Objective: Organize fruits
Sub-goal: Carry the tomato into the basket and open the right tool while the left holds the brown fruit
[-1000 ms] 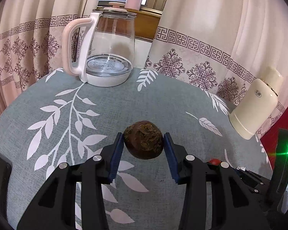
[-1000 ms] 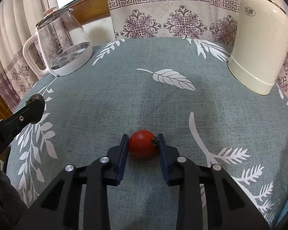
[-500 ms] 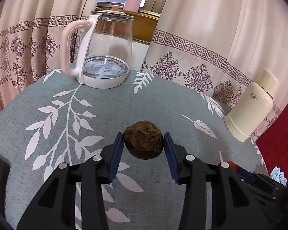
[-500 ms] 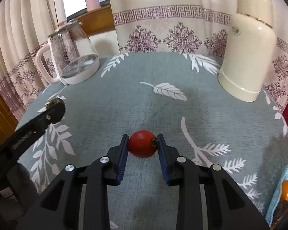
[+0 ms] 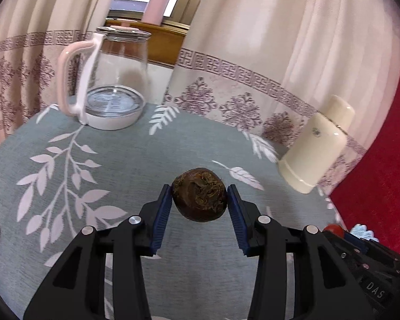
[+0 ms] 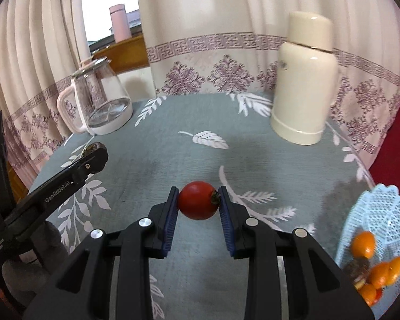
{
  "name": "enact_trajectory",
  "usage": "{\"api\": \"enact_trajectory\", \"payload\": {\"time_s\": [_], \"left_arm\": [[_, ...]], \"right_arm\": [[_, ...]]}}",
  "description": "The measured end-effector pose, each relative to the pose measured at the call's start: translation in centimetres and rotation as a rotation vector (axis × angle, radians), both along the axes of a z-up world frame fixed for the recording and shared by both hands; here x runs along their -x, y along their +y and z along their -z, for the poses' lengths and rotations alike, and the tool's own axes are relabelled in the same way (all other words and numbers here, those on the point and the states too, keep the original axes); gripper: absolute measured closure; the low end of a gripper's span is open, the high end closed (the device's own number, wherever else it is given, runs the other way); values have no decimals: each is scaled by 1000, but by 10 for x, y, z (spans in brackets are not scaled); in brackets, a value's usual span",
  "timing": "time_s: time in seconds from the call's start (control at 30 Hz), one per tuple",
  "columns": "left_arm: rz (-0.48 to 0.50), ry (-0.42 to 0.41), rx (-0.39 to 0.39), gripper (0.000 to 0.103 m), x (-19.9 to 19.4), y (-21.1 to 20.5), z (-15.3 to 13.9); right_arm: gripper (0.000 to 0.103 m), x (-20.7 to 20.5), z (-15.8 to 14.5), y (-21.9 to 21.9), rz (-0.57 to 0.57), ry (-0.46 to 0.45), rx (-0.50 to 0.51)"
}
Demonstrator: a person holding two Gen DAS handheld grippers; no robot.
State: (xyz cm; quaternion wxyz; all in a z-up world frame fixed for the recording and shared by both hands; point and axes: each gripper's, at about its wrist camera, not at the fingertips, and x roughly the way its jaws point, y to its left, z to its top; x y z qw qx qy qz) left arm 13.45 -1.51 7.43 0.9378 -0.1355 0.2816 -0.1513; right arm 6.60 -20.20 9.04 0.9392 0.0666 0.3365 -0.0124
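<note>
Curtained room, grey leaf-print surface (image 6: pixel 173 154). Left gripper (image 5: pixel 199 208) fingers clamp brown fruit (image 5: pixel 199 194); right gripper (image 6: pixel 198 208) fingers clamp red tomato (image 6: pixel 198 200), both aloft. Blue basket (image 6: pixel 381 213), 4 o'clock, holds oranges (image 6: pixel 363 244). Judgement: two fruits left to deposit.

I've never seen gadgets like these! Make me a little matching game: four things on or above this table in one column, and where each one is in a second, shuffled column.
Things
1. round red tomato
2. rough brown round fruit
3. small orange citrus fruits
4. clear glass kettle with pink handle

Places
A. standing at the far left of the grey leaf-print tablecloth
B. in the pale blue lacy plastic basket
C. pinched in the left claw
D. pinched in the right claw

Pairs: 1-D, 2-C, 3-B, 4-A
</note>
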Motion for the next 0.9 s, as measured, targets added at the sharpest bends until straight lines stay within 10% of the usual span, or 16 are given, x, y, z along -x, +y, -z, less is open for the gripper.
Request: {"api": "enact_trajectory", "payload": {"time_s": [0.9], "left_arm": [[99, -31, -12, 59, 19, -26, -5]], "right_arm": [[73, 95, -7, -106, 299, -12, -30]]}}
